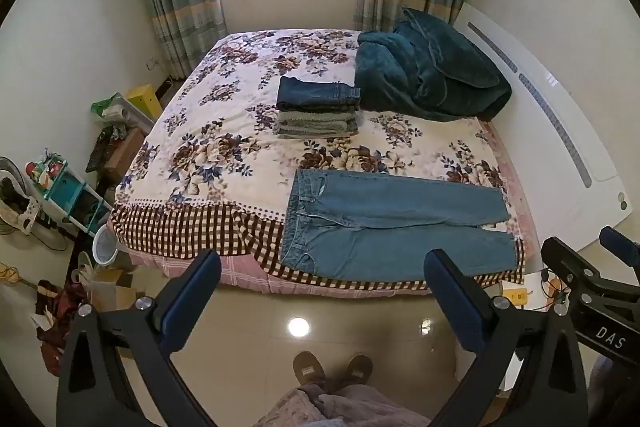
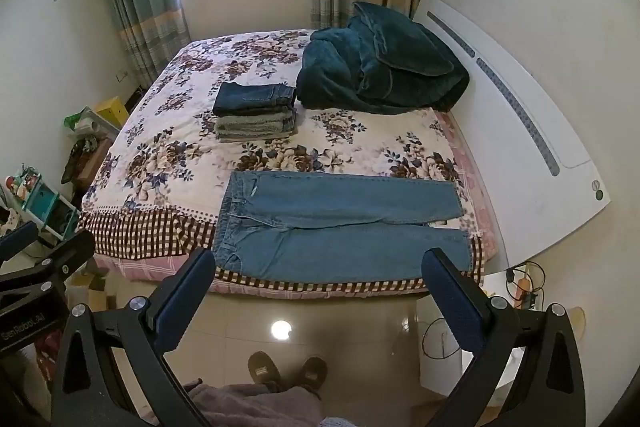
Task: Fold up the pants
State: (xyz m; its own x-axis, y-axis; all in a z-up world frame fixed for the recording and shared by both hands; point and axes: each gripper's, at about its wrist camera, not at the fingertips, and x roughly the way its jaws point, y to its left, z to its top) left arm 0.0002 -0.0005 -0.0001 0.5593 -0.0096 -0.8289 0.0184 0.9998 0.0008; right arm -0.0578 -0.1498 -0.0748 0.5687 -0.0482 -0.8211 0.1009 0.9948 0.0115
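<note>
A pair of light-blue denim pants (image 1: 392, 227) (image 2: 340, 223) is laid flat at the near edge of the floral-covered bed (image 1: 224, 147) (image 2: 168, 147), waistband at 9 o'clock, legs toward 3 o'clock. A stack of folded dark and grey garments (image 1: 318, 107) (image 2: 255, 111) is seen at 12 o'clock beyond them. The left gripper (image 1: 322, 291) and right gripper (image 2: 320, 291) are held over the floor with jaws spread wide, nothing gripped.

Both my wrist cameras look down from beside the bed (image 1: 248, 131), well back over the floor, facing the window; both share the whole bed (image 2: 180, 131).

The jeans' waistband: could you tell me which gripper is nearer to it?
Left. The left gripper hovers open just short of the waistband; the right gripper hovers open farther along, toward the leg hems.
</note>
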